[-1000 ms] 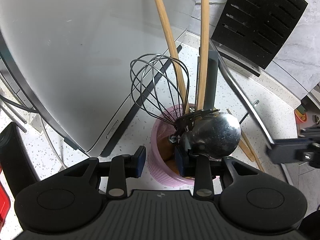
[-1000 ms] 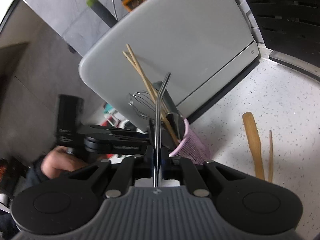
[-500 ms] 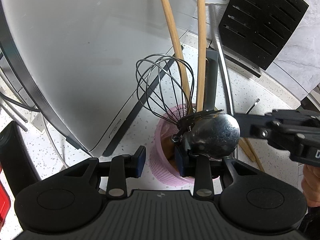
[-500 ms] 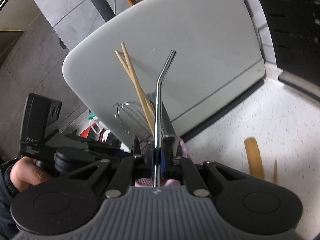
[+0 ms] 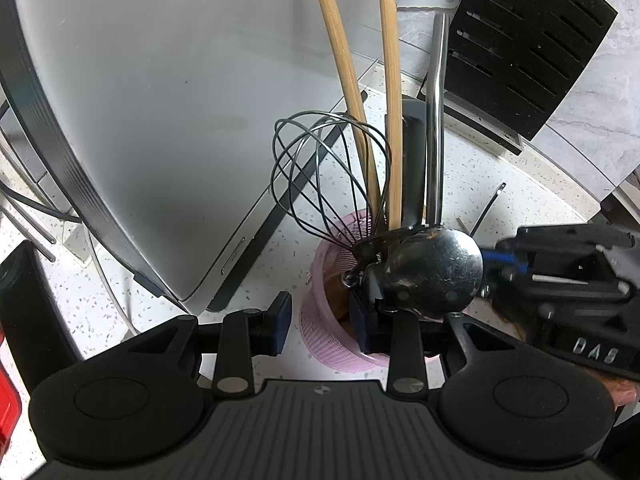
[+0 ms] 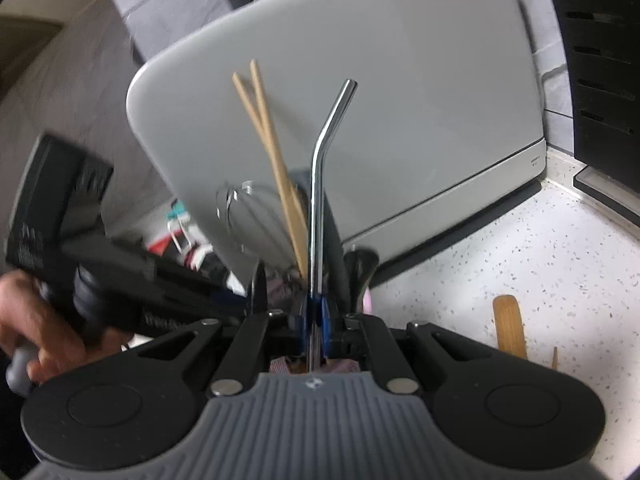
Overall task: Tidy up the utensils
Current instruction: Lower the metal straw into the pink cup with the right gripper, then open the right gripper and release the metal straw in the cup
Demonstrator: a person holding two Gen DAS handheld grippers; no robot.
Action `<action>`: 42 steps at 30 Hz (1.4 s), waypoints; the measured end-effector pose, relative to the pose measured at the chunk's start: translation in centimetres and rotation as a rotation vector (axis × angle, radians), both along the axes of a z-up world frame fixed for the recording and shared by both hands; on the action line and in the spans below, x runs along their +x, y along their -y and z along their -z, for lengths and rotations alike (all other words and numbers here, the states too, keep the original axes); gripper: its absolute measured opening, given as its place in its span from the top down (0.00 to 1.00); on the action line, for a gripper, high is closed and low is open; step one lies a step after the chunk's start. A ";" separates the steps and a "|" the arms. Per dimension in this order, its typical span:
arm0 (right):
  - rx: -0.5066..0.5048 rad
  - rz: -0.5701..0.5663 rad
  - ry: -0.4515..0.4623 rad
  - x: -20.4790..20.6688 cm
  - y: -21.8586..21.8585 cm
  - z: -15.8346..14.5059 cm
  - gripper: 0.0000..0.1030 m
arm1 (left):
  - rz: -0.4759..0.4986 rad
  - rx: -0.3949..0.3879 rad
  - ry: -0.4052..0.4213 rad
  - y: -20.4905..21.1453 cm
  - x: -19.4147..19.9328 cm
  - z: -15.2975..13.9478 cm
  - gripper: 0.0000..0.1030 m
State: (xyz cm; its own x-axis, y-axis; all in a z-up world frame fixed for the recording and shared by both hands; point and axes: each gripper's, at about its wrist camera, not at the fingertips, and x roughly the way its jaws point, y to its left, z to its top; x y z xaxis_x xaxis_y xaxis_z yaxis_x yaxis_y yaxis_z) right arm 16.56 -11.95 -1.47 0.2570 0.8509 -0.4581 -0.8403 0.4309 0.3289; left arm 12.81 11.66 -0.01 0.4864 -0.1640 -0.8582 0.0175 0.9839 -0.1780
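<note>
Right claw (image 6: 315, 322) is clamped tight on a bent metal straw (image 6: 320, 184), blue pads pinching its lower shaft, the straw standing upright with its angled tip leaning right at the top. The straw's bottom end is hidden behind the claw body, so whether it is inside the holder can't be told from that view; in the left camera the straw (image 5: 436, 120) rises from among the utensils above the pink holder (image 5: 320, 320).

Left claw (image 5: 320, 316) straddles the rim of that pink mesh holder, one pad outside the wall, the other inside; whether they actually press on it I can't tell. Packed in the holder: a wire whisk (image 5: 328, 176), two wooden chopsticks (image 5: 390, 100) and a shiny ladle (image 5: 436, 272) whose bowl sits just above the left claw's inner finger.

Behind it all leans a big grey cutting board (image 6: 380, 100). A black slotted knife block (image 5: 520, 40) stands to the right. On the speckled counter (image 6: 540, 260) lies a wooden spatula (image 6: 509, 324), well apart from the holder.
</note>
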 end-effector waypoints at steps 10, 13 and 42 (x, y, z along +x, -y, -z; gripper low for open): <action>-0.001 -0.036 0.045 -1.0 0.6 -0.2 0.96 | -0.002 0.014 -0.007 0.6 0.3 0.2 0.62; 0.060 -0.021 -0.012 -0.3 1.1 0.0 0.97 | -0.001 0.010 -0.007 0.6 0.3 0.2 0.62; 0.155 0.123 0.115 -0.3 2.0 -3.2 0.69 | -0.001 0.013 -0.006 0.5 0.2 0.2 0.62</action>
State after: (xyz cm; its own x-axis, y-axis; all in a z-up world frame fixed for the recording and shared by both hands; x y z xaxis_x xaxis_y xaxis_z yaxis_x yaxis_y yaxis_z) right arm 16.21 -13.98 1.75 0.4062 0.8677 -0.2866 -0.8201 0.4845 0.3045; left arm 12.98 11.20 -0.20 0.4816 -0.1525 -0.8630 0.0153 0.9860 -0.1658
